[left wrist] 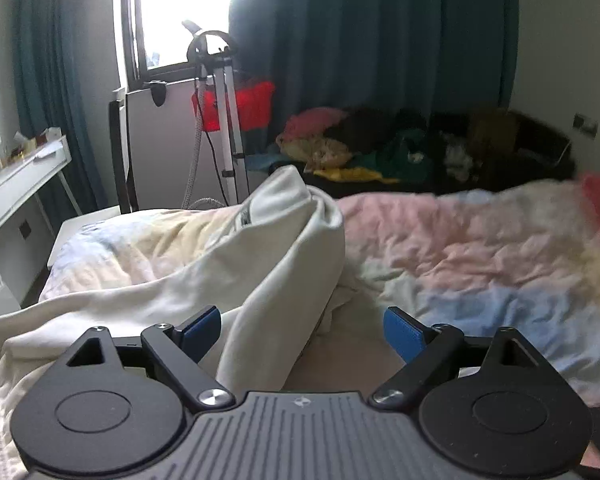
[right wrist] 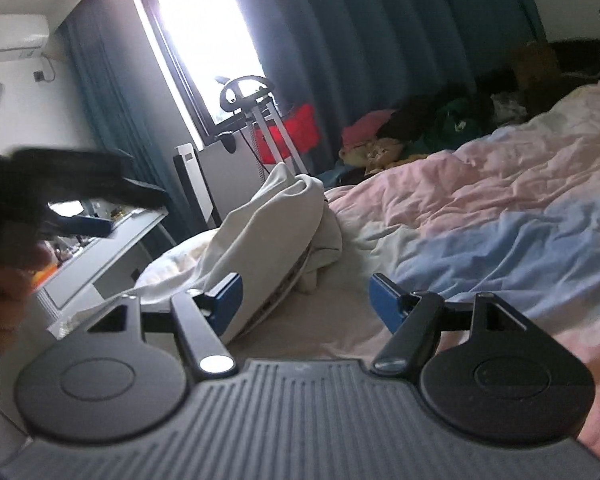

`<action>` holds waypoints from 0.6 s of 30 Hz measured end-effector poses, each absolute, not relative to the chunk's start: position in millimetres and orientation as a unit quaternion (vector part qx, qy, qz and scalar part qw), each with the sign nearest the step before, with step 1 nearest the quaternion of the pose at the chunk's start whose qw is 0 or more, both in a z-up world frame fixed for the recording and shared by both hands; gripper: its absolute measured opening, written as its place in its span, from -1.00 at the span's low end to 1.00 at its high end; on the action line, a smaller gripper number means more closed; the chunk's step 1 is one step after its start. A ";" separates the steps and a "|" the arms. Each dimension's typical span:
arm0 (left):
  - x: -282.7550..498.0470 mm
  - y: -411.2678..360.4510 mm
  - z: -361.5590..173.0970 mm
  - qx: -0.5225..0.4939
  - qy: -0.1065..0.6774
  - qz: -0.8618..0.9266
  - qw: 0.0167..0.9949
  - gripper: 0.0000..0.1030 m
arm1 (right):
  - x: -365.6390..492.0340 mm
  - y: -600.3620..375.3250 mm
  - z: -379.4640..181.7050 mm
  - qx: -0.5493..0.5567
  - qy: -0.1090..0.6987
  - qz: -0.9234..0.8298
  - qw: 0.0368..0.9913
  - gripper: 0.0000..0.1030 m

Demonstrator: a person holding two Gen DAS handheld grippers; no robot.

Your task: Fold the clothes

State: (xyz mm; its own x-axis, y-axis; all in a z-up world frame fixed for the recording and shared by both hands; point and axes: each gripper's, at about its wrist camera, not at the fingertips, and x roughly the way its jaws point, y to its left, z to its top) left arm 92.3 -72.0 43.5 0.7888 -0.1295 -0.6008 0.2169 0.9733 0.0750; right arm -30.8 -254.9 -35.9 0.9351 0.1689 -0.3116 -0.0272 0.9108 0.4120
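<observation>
Two grippers hang over the bed (left wrist: pixel 480 248), both with jaws spread and nothing pinched. Left gripper (left wrist: pixel 302 334): its blue pads stand wide, and a fold of the white garment (left wrist: pixel 284 248) rises in the gap close to the left pad, though neither pad presses on it. Right gripper (right wrist: pixel 306 300): likewise released, with its left pad just beside the same garment (right wrist: pixel 276 224) and bare bedding under the gap. The garment lies heaped in a soft peak toward the bed's window-side edge, on a pastel quilt (right wrist: pixel 500 216) (pink, blue and cream patches). A pile of coloured clothes (left wrist: pixel 380 148) sits along the bed's far edge, by the dark curtains (left wrist: pixel 372 32). A garment steamer stand (left wrist: pixel 224 120) stands beyond the bed.
</observation>
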 end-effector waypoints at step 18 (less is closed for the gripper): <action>270.1 -140.6 -89.7 0.113 0.286 -0.032 0.951 0.03 | 5.0 -294.3 -92.5 0.261 0.227 0.014 0.938 0.41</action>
State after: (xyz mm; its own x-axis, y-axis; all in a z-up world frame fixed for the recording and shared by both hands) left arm 270.1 -140.6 -89.7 0.8340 0.0031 -0.5517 0.1260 0.9725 0.1960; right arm 5.0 -294.3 -92.5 0.8965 0.1455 -0.4184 0.0919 0.8630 0.4968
